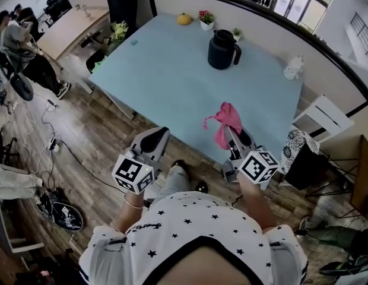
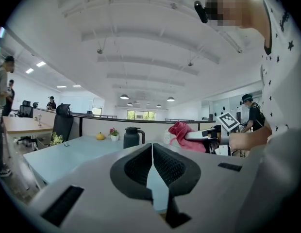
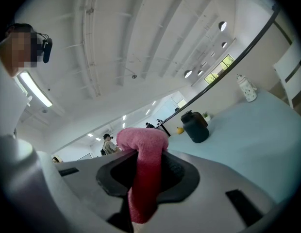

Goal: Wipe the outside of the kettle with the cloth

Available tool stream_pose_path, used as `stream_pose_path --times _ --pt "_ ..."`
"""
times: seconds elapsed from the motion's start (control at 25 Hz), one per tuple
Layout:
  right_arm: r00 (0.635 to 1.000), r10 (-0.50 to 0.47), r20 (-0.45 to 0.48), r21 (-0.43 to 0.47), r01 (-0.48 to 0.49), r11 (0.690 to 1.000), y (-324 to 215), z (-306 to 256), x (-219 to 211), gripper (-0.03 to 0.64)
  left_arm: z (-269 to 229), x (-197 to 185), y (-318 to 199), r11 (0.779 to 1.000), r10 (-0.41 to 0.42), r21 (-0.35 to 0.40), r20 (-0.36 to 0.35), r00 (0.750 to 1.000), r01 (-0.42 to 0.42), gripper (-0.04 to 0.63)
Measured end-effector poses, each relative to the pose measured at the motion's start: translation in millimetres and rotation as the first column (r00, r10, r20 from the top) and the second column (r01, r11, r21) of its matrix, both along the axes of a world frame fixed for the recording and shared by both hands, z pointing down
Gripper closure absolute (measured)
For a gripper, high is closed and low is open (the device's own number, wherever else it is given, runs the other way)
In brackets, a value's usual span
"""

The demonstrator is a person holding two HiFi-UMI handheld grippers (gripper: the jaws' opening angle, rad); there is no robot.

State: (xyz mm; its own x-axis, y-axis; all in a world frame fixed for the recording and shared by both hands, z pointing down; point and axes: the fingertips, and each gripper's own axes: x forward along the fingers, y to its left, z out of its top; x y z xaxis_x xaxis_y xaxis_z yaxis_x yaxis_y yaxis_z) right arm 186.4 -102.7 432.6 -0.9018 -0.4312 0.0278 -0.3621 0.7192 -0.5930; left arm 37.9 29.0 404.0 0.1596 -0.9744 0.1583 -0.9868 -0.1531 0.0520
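A dark kettle (image 1: 223,50) with a handle stands upright on the far part of the pale blue table (image 1: 166,82). It also shows small in the left gripper view as the kettle (image 2: 132,138) and in the right gripper view as the kettle (image 3: 195,127). My right gripper (image 1: 232,133) is shut on a pink cloth (image 1: 227,122), held above the table's near edge; the cloth (image 3: 143,171) hangs down between the jaws. My left gripper (image 1: 155,140) is shut with nothing in it, near the table's front edge and well short of the kettle.
On the table's far side are a small orange fruit (image 1: 183,19), a potted flower (image 1: 206,20) and a white patterned jug (image 1: 294,68). A black office chair (image 1: 121,3) stands at the far left corner. A person (image 1: 21,46) sits to the left, and cables lie on the wooden floor.
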Motion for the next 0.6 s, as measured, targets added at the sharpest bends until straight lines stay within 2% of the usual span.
stream_pose_path --times 0.16,0.6 --pt "0.999 0.029 -0.014 0.011 -0.029 1.0 -22 -1 -11 0.523 2 -14 -23 1.0 0.026 0.005 -0.007 1.0 -0.026 0.565" --pt "0.981 0.192 -0.031 0.064 -0.19 0.98 -115 -21 -38 0.523 -11 -61 -116 0.989 0.138 0.048 -0.006 0.99 -0.138 0.565"
